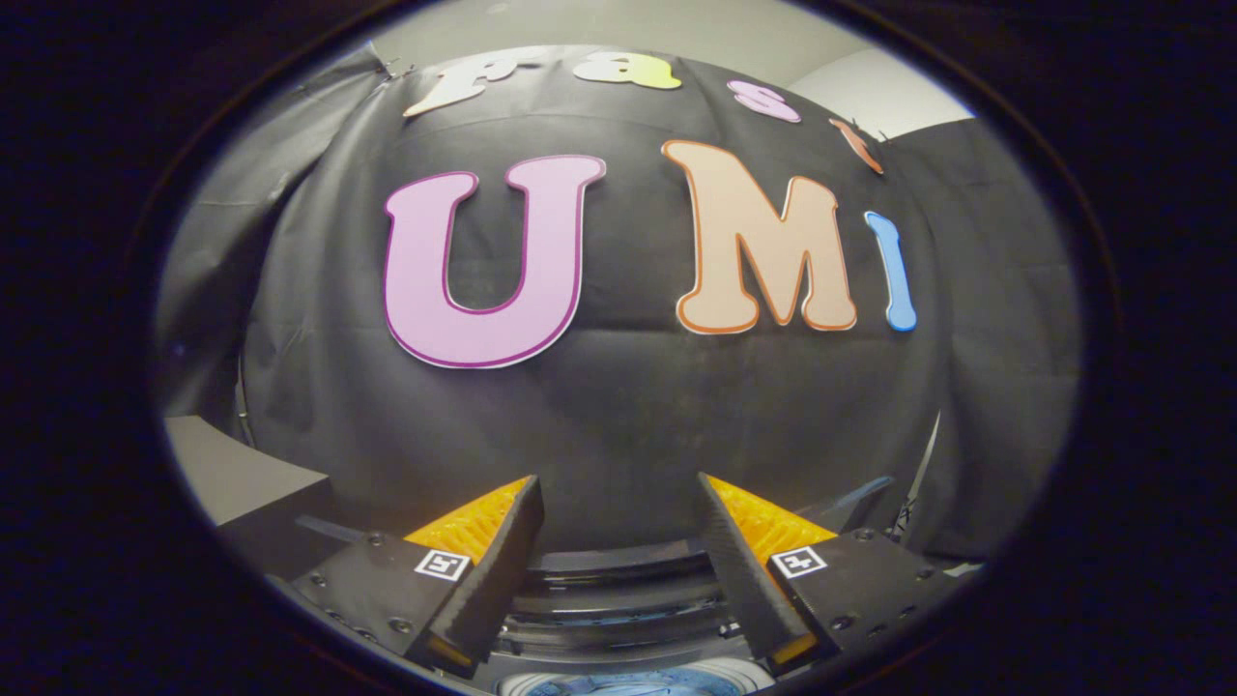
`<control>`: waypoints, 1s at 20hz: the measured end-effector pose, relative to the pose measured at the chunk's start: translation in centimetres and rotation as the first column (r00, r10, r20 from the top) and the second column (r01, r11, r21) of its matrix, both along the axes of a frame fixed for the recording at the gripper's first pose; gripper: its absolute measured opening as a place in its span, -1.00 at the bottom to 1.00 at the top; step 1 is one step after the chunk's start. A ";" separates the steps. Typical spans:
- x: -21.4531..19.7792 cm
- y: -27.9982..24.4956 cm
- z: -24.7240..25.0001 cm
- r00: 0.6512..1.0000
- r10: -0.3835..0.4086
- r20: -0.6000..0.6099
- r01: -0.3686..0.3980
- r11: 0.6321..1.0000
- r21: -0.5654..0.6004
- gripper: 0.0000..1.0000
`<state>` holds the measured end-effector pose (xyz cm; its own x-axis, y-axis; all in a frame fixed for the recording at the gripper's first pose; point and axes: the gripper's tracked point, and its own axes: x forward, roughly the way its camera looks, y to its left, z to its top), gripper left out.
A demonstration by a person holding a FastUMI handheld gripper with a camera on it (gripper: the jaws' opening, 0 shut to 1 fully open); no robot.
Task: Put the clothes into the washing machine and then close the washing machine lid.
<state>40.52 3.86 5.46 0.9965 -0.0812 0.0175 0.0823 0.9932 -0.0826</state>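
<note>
My gripper (pixel 618 488) is open, with nothing between its fingers, and it faces the booth's black cloth wall. Below and between the fingers lies the dark back edge of the washing machine (pixel 614 594), with curved ridges. Under that, closest to me, a sliver of the light drum opening (pixel 628 684) shows something bluish inside; I cannot tell what it is. A raised dark lid part (pixel 860 491) pokes up beyond the right finger.
The black cloth wall (pixel 618 416) stands close behind the machine. A grey surface (pixel 232 474) with a dark block in front of it sits left of the left finger. Thin pale rods (pixel 923 464) lean at the right.
</note>
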 end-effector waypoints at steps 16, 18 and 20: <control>-3.3 -0.5 -0.3 0.998 0.002 0.066 -0.002 1.000 0.000 0.94; -3.4 -0.6 -0.3 0.998 0.001 0.064 -0.001 1.000 0.000 0.94; -3.6 -0.6 -0.4 0.998 0.007 0.063 -0.007 1.000 -0.002 0.94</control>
<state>36.93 3.29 5.04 0.9940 -0.0744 0.0803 0.0808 0.9936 -0.0795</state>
